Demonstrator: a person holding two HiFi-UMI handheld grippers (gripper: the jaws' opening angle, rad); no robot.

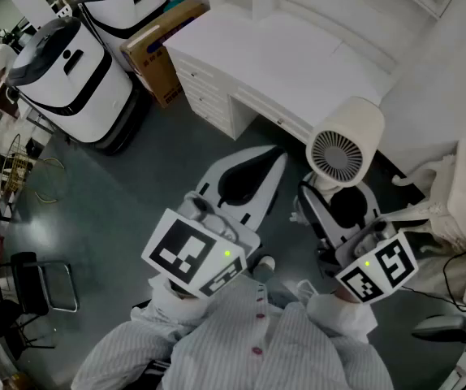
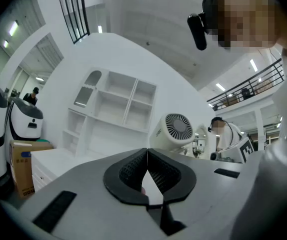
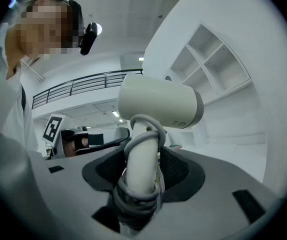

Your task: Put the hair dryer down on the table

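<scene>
The task is only at its start. The right gripper [image 3: 142, 170] has its jaws clamped on the handle [image 3: 141, 160] of the hair dryer [image 1: 345, 140], with the cord [image 3: 144, 133] wound around this handle. The dryer stands upright in the air, just before the edge of the white table [image 1: 298, 47], not yet over it as far as I can judge. The left gripper [image 2: 147, 171] has its jaws together on nothing. Left to do, I think: carry it over the table, lower it, release.
</scene>
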